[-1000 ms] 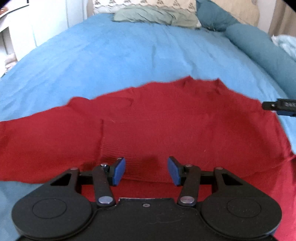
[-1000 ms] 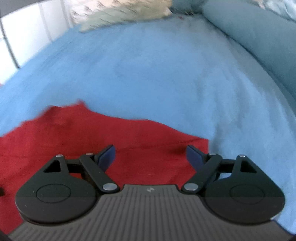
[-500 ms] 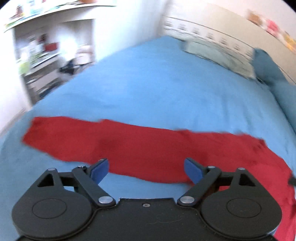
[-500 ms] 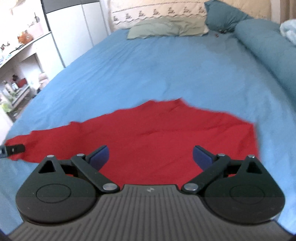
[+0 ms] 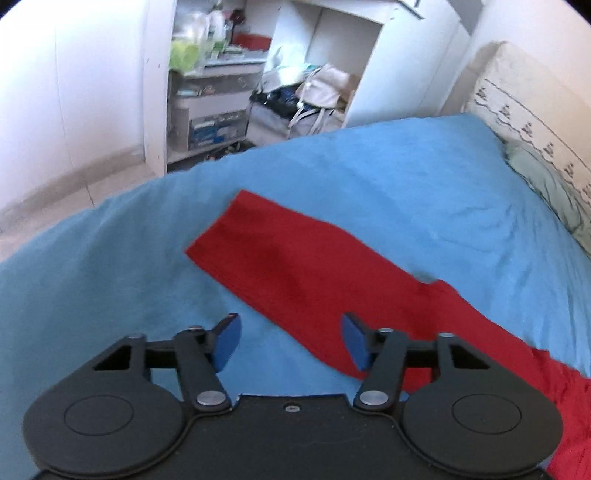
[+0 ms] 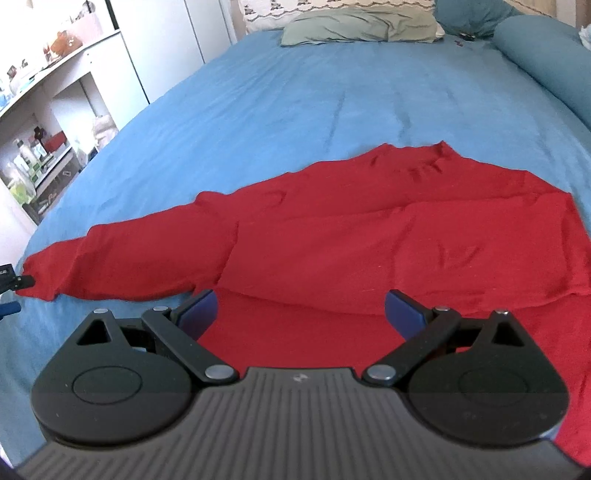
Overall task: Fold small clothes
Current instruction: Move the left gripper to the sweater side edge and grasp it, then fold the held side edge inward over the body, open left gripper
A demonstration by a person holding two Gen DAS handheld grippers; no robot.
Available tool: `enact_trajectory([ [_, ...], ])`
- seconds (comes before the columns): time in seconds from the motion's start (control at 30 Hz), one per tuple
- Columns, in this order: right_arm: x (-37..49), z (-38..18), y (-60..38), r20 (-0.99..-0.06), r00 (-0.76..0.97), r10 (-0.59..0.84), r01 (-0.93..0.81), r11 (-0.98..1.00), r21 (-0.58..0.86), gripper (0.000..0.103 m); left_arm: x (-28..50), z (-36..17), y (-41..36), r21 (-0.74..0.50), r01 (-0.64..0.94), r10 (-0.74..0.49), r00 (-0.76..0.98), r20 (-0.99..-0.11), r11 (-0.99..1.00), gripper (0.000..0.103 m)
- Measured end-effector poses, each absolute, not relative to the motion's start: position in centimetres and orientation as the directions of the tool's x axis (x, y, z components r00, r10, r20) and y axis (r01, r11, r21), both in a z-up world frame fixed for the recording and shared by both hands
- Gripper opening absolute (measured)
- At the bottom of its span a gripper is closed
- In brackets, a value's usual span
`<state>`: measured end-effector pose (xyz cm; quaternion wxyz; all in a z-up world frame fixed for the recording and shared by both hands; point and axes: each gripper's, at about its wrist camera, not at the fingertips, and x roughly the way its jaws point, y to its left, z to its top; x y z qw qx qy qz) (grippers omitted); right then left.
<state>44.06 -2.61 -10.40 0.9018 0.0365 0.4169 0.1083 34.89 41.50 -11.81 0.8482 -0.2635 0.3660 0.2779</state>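
Observation:
A red long-sleeved top (image 6: 388,236) lies flat on the blue bedspread (image 6: 295,92). Its right sleeve is folded across the body; its left sleeve (image 5: 295,266) stretches out toward the bed's left edge. My left gripper (image 5: 291,341) is open and empty, hovering just short of that sleeve, with the cuff ahead of it. My right gripper (image 6: 299,314) is open and empty above the top's lower hem. The tips of the left gripper (image 6: 14,284) show at the sleeve cuff in the right wrist view.
A green pillow (image 6: 358,27) and a teal bolster (image 6: 546,62) lie at the head and right side of the bed. White shelves with clutter and bags (image 5: 295,92) stand past the bed's left edge (image 5: 122,199).
My left gripper has swung left from the top's body to the outstretched sleeve and opened wider. My right gripper has pulled back from the right edge to the hem.

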Motion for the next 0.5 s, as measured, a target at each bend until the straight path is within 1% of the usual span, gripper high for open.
enact_trajectory([
  [0.03,44.0,-10.5,-2.3,-0.744,0.631,0.219,-0.163,0.975,0.149,0.103,35.0,-12.2,41.7,-0.252,-0.671,0.275,0.575,-0.771,0.698,0.057],
  [0.1,43.8,-10.6,-2.1,-0.741,0.635,0.217,-0.16,0.976,0.149,0.103,35.4,-12.9,42.2,-0.253,-0.683,0.283,0.569,-0.772,0.685,0.048],
  [0.17,43.8,-10.7,-1.9,-0.739,0.639,0.213,-0.155,0.977,0.147,0.103,35.6,-13.1,42.6,-0.245,-0.691,0.304,0.569,-0.764,0.68,0.043],
  [0.23,43.8,-10.9,-1.9,-0.738,0.641,0.21,-0.151,0.978,0.147,0.103,36.0,-13.3,43.0,-0.228,-0.701,0.324,0.561,-0.762,0.676,0.025],
  [0.27,43.7,-10.9,-1.9,-0.738,0.643,0.207,-0.148,0.978,0.146,0.103,36.3,-13.4,43.2,-0.222,-0.706,0.331,0.555,-0.763,0.672,0.01],
  [0.3,43.7,-10.9,-1.9,-0.737,0.644,0.207,-0.147,0.978,0.146,0.103,36.4,-13.4,43.4,-0.227,-0.707,0.328,0.556,-0.763,0.67,0.006],
  [0.4,43.4,-10.8,-2.2,-0.73,0.652,0.206,-0.141,0.979,0.15,0.103,36.8,-12.8,43.2,-0.223,-0.704,0.339,0.563,-0.754,0.674,0.005],
  [0.5,43.3,-10.6,-3.1,-0.722,0.661,0.207,-0.128,0.978,0.164,0.103,37.2,-10.7,41.9,-0.203,-0.679,0.363,0.593,-0.719,0.706,0.005],
])
